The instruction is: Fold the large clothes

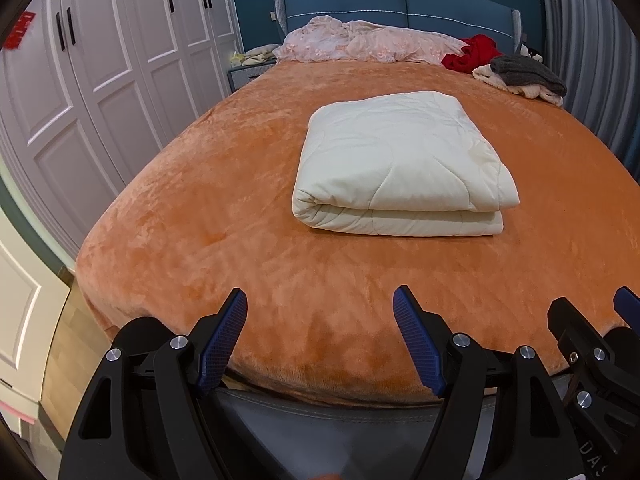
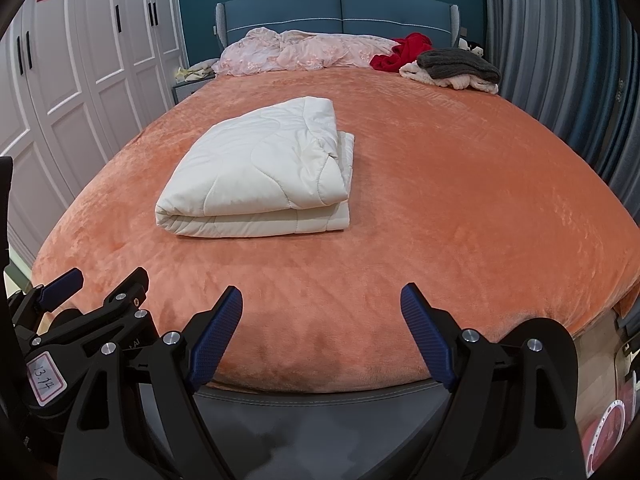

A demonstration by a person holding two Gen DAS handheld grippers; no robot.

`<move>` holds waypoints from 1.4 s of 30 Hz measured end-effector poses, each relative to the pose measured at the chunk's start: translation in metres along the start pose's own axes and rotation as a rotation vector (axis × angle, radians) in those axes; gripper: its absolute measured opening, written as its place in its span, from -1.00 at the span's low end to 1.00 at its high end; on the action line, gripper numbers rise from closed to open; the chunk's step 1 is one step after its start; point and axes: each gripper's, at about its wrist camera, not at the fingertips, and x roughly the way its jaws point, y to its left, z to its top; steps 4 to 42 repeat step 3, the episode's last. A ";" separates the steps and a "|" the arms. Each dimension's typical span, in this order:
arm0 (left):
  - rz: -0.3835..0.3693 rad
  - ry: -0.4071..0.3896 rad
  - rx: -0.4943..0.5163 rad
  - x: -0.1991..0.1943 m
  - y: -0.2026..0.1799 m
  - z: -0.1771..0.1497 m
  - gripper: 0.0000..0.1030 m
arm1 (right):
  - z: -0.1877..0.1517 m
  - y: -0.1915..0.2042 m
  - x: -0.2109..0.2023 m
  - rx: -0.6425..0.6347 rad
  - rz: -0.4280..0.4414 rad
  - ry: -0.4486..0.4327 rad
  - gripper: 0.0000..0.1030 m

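A cream quilted blanket [image 1: 400,164] lies folded into a thick rectangle in the middle of the orange bed [image 1: 240,216]; it also shows in the right wrist view [image 2: 260,176]. My left gripper [image 1: 320,300] is open and empty, over the foot edge of the bed, well short of the blanket. My right gripper [image 2: 322,298] is open and empty, beside the left one at the same edge. The right gripper shows at the right edge of the left wrist view [image 1: 592,308]. The left gripper shows at the left of the right wrist view [image 2: 104,280].
A crumpled pink cover [image 1: 368,42] lies along the blue headboard [image 1: 400,0]. A red garment [image 1: 472,54] and a grey and cream pile [image 1: 524,74] sit at the far right corner. White wardrobes [image 1: 100,60] stand left, a grey curtain [image 2: 560,60] right.
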 end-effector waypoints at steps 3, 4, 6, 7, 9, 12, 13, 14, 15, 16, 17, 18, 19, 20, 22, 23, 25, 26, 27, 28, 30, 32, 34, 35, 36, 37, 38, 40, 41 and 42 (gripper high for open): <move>0.000 -0.001 -0.003 0.000 0.000 0.000 0.41 | 0.000 0.000 0.000 0.004 0.001 0.000 0.53; 0.000 -0.001 -0.003 0.000 0.000 0.000 0.41 | 0.000 0.000 0.000 0.004 0.001 0.000 0.53; 0.000 -0.001 -0.003 0.000 0.000 0.000 0.41 | 0.000 0.000 0.000 0.004 0.001 0.000 0.53; 0.000 -0.001 -0.003 0.000 0.000 0.000 0.41 | 0.000 0.000 0.000 0.004 0.001 0.000 0.53; 0.000 -0.001 -0.003 0.000 0.000 0.000 0.41 | 0.000 0.000 0.000 0.004 0.001 0.000 0.53; 0.000 -0.001 -0.003 0.000 0.000 0.000 0.41 | 0.000 0.000 0.000 0.004 0.001 0.000 0.53; 0.000 -0.001 -0.003 0.000 0.000 0.000 0.41 | 0.000 0.000 0.000 0.004 0.001 0.000 0.53; 0.000 -0.001 -0.003 0.000 0.000 0.000 0.41 | 0.000 0.000 0.000 0.004 0.001 0.000 0.53; 0.000 -0.001 -0.003 0.000 0.000 0.000 0.41 | 0.000 0.000 0.000 0.004 0.001 0.000 0.53; 0.000 -0.001 -0.003 0.000 0.000 0.000 0.41 | 0.000 0.000 0.000 0.004 0.001 0.000 0.53; 0.000 -0.001 -0.003 0.000 0.000 0.000 0.41 | 0.000 0.000 0.000 0.004 0.001 0.000 0.53; 0.000 -0.001 -0.003 0.000 0.000 0.000 0.41 | 0.000 0.000 0.000 0.004 0.001 0.000 0.53; 0.000 -0.001 -0.003 0.000 0.000 0.000 0.41 | 0.000 0.000 0.000 0.004 0.001 0.000 0.53; 0.000 -0.001 -0.003 0.000 0.000 0.000 0.41 | 0.000 0.000 0.000 0.004 0.001 0.000 0.53; 0.000 -0.001 -0.003 0.000 0.000 0.000 0.41 | 0.000 0.000 0.000 0.004 0.001 0.000 0.53; 0.000 -0.001 -0.003 0.000 0.000 0.000 0.41 | 0.000 0.000 0.000 0.004 0.001 0.000 0.53; 0.000 -0.001 -0.003 0.000 0.000 0.000 0.41 | 0.000 0.000 0.000 0.004 0.001 0.000 0.53; 0.000 -0.001 -0.003 0.000 0.000 0.000 0.41 | 0.000 0.000 0.000 0.004 0.001 0.000 0.53; 0.000 -0.001 -0.003 0.000 0.000 0.000 0.41 | 0.000 0.000 0.000 0.004 0.001 0.000 0.53; 0.000 -0.001 -0.003 0.000 0.000 0.000 0.41 | 0.000 0.000 0.000 0.004 0.001 0.000 0.53; 0.000 -0.001 -0.003 0.000 0.000 0.000 0.41 | 0.000 0.000 0.000 0.004 0.001 0.000 0.53; 0.000 -0.001 -0.003 0.000 0.000 0.000 0.41 | 0.000 0.000 0.000 0.004 0.001 0.000 0.53; 0.000 -0.001 -0.003 0.000 0.000 0.000 0.41 | 0.000 0.000 0.000 0.004 0.001 0.000 0.53; 0.000 -0.001 -0.003 0.000 0.000 0.000 0.41 | 0.000 0.000 0.000 0.004 0.001 0.000 0.53; 0.000 -0.001 -0.003 0.000 0.000 0.000 0.41 | 0.000 0.000 0.000 0.004 0.001 0.000 0.53; 0.000 -0.001 -0.003 0.000 0.000 0.000 0.41 | 0.000 0.000 0.000 0.004 0.001 0.000 0.53; 0.000 -0.001 -0.003 0.000 0.000 0.000 0.41 | 0.000 0.000 0.000 0.004 0.001 0.000 0.53; 0.000 -0.001 -0.003 0.000 0.000 0.000 0.41 | 0.000 0.000 0.000 0.004 0.001 0.000 0.53; 0.000 -0.001 -0.003 0.000 0.000 0.000 0.41 | 0.000 0.000 0.000 0.004 0.001 0.000 0.53; 0.000 -0.001 -0.003 0.000 0.000 0.000 0.41 | 0.000 0.000 0.000 0.004 0.001 0.000 0.53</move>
